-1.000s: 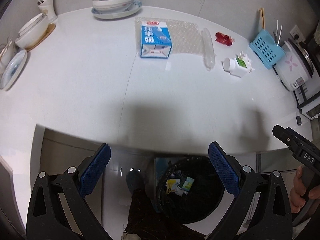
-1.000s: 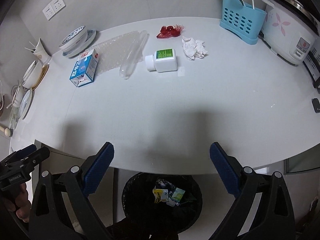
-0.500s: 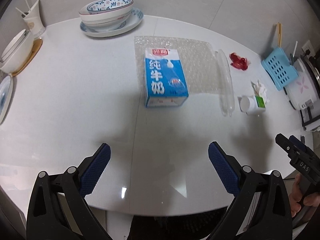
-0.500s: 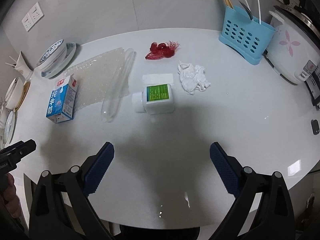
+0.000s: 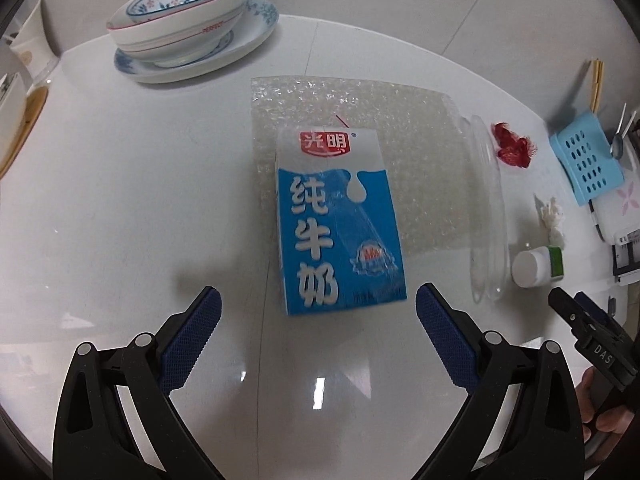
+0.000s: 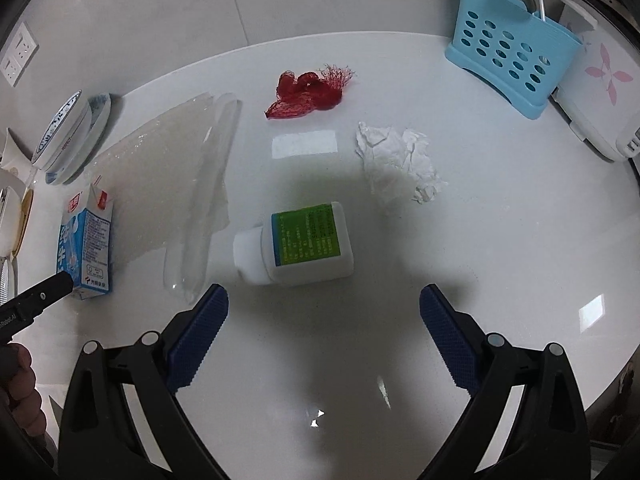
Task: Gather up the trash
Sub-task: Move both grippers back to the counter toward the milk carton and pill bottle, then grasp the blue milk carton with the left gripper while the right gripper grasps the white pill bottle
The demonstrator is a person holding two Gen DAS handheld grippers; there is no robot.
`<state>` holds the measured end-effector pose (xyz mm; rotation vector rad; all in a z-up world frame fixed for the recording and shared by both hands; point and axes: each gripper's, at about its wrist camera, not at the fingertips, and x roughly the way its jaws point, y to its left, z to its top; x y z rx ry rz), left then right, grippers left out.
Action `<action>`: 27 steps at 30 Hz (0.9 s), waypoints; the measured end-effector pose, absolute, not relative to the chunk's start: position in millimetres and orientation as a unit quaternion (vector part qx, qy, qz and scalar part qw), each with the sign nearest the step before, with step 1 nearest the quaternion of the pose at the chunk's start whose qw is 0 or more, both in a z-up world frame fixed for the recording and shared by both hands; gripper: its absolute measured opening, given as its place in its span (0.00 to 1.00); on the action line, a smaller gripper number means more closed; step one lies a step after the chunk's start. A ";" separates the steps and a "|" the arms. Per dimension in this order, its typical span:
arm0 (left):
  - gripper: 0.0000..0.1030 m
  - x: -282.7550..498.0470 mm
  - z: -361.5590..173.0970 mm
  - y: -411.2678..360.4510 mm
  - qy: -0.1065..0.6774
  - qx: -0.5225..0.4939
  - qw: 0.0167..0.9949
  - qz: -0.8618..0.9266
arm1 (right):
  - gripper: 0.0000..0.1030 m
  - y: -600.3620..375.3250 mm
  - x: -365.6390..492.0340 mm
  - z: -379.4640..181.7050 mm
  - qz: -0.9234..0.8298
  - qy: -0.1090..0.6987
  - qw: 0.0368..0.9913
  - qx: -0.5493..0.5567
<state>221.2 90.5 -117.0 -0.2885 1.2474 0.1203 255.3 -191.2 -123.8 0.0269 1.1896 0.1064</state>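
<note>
My left claw (image 5: 318,312), spread wide and empty, faces the blue-and-white milk carton (image 5: 338,220) lying flat on the white surface (image 5: 120,208), long axis pointing away; my right claw (image 6: 324,312), equally spread, faces the white green-labelled bottle (image 6: 298,242).

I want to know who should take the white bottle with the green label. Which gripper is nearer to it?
Right. The right gripper is open, just short of the bottle, which lies ahead between its fingers. The left gripper faces the milk carton; the bottle lies off to its right.
</note>
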 end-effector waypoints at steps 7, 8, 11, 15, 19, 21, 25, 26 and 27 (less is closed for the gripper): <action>0.92 239.8 -131.5 88.7 0.593 -0.132 0.792 0.056 | 0.90 -177.9 268.3 -129.0 0.054 0.562 0.825 -0.002; 0.92 241.4 -133.2 88.2 0.595 -0.130 0.791 0.058 | 0.89 -175.8 269.7 -131.0 0.054 0.564 0.824 -0.003; 0.92 246.6 -136.7 89.0 0.598 -0.142 0.787 0.056 | 0.83 -171.9 273.2 -135.8 0.057 0.573 0.817 -0.001; 0.79 252.4 -141.5 87.0 0.604 -0.137 0.783 0.060 | 0.77 -166.5 275.2 -140.7 0.053 0.580 0.813 -0.007; 0.68 255.3 -143.1 85.6 0.609 -0.137 0.779 0.058 | 0.66 -166.0 276.1 -145.8 0.050 0.588 0.808 -0.005; 0.66 255.6 -141.5 85.0 0.608 -0.134 0.780 0.060 | 0.64 -167.1 276.2 -146.2 0.050 0.588 0.807 -0.001; 0.66 255.2 -138.6 82.4 0.606 -0.120 0.784 0.066 | 0.64 -170.4 274.4 -143.1 0.050 0.583 0.811 0.006; 0.66 254.0 -137.5 83.7 0.605 -0.122 0.784 0.066 | 0.64 -171.3 273.8 -141.8 0.050 0.581 0.812 0.007; 0.66 252.8 -136.4 84.3 0.604 -0.124 0.784 0.065 | 0.64 -172.3 272.9 -140.3 0.051 0.580 0.813 0.010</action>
